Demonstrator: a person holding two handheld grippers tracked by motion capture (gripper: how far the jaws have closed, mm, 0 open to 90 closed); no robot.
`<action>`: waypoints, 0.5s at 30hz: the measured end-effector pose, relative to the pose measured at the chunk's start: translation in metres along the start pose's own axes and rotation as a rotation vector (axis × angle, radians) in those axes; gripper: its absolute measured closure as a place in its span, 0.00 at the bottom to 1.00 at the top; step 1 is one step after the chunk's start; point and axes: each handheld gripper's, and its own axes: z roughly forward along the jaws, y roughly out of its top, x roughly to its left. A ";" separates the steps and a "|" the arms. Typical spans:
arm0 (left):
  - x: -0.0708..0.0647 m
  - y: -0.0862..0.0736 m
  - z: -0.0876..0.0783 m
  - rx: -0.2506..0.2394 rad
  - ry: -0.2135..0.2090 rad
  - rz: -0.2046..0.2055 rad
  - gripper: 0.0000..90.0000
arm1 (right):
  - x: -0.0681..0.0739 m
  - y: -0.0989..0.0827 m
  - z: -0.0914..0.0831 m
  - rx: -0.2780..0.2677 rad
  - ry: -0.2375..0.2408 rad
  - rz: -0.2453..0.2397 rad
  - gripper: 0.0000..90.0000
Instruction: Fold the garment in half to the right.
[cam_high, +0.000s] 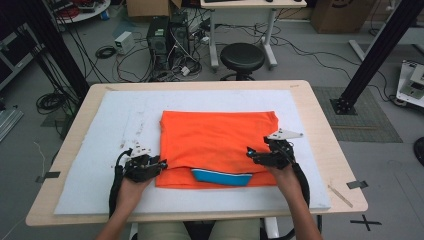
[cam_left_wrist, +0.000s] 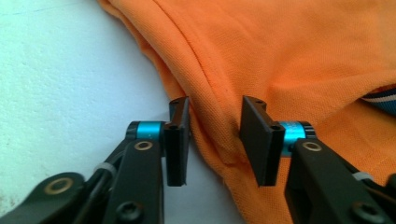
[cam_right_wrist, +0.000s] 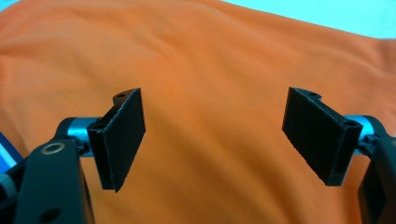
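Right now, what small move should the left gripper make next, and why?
Probably finish closing. The left gripper straddles a raised fold at the orange shirt's edge, yet its pads do not press it. The right gripper hangs open over the cloth.

Black left gripper and right gripper, blue collars, brass screws, black cables, grey top plates; khaki trousers

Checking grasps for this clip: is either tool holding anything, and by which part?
Nothing is gripped: left tool straddles the orange shirt's side-edge fold without pressing it; right tool is open above it.
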 end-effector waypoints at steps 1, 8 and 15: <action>0.000 0.000 0.000 0.001 -0.006 0.006 0.73 | 0.001 0.004 0.003 0.008 0.008 -0.003 0.24; -0.006 0.000 0.000 0.001 -0.003 0.032 0.89 | 0.006 0.034 0.030 0.043 0.076 -0.028 0.24; -0.004 0.000 0.000 -0.003 -0.016 0.011 0.91 | 0.008 0.062 0.063 0.067 0.116 -0.031 0.24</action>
